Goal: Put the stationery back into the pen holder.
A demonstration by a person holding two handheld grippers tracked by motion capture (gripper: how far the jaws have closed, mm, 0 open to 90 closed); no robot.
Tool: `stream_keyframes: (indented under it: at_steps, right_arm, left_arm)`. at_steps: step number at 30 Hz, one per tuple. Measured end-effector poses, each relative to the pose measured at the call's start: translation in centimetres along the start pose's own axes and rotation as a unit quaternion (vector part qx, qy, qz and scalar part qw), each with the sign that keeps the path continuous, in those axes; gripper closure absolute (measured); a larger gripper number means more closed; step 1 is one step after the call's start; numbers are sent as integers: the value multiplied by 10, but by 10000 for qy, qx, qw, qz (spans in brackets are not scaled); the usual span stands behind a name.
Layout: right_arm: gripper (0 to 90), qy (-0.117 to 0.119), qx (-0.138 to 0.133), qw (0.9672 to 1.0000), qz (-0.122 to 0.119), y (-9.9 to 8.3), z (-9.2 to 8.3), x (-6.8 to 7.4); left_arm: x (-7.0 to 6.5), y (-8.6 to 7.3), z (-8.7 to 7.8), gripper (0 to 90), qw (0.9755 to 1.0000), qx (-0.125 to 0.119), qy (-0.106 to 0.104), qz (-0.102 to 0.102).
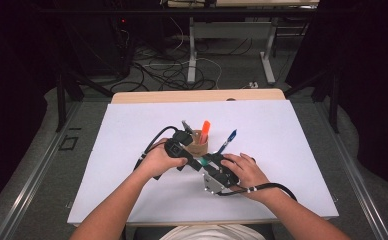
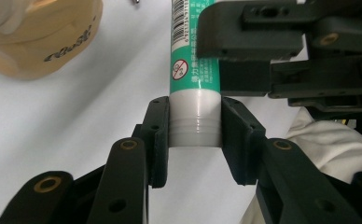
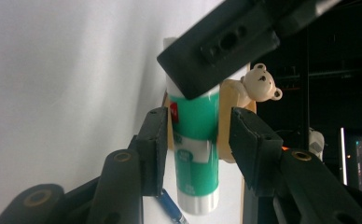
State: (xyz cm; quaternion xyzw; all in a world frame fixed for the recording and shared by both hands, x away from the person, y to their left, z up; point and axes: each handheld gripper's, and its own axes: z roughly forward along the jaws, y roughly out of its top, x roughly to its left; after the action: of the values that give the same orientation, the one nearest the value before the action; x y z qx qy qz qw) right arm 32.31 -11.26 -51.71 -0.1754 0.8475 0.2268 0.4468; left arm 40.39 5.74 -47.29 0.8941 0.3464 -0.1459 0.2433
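Note:
A green glue stick (image 1: 200,162) with a white cap hangs between my two grippers just above the white mat (image 1: 282,150), in front of the pen holder. In the left gripper view my left gripper (image 2: 195,135) is shut on the white cap (image 2: 195,126), both pads pressed to it. My right gripper (image 3: 195,135) brackets the green body (image 3: 193,116): one pad lies against it, and a small gap shows at the other. From above, the left gripper (image 1: 192,161) and right gripper (image 1: 208,161) meet tip to tip.
A tan pen holder (image 1: 198,142) stands just behind the grippers with an orange marker (image 1: 204,131) and a grey pen (image 1: 186,125) in it. A small bear figure (image 3: 261,84) sits on its rim. A blue pen (image 1: 228,141) lies to its right.

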Motion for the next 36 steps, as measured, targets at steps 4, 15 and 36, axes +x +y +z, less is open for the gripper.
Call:
stream_keyframes:
  at_steps: [4, 15, 36]
  right_arm:
    - [591, -9, -11, 9999, -159, 1, 1, 2]
    - [643, -5, 84, 9987, -510, 2, 1, 3]
    - [652, 10, 78, 9995, -307, 2, 2, 4]
  left_arm:
    - [-3, 2, 1, 649, 10000, 12, -49, 39]
    - [-6, 4, 3, 649, 9999, -7, -103, 69]
    - [-4, 1, 3, 647, 9998, -98, -152, 102]
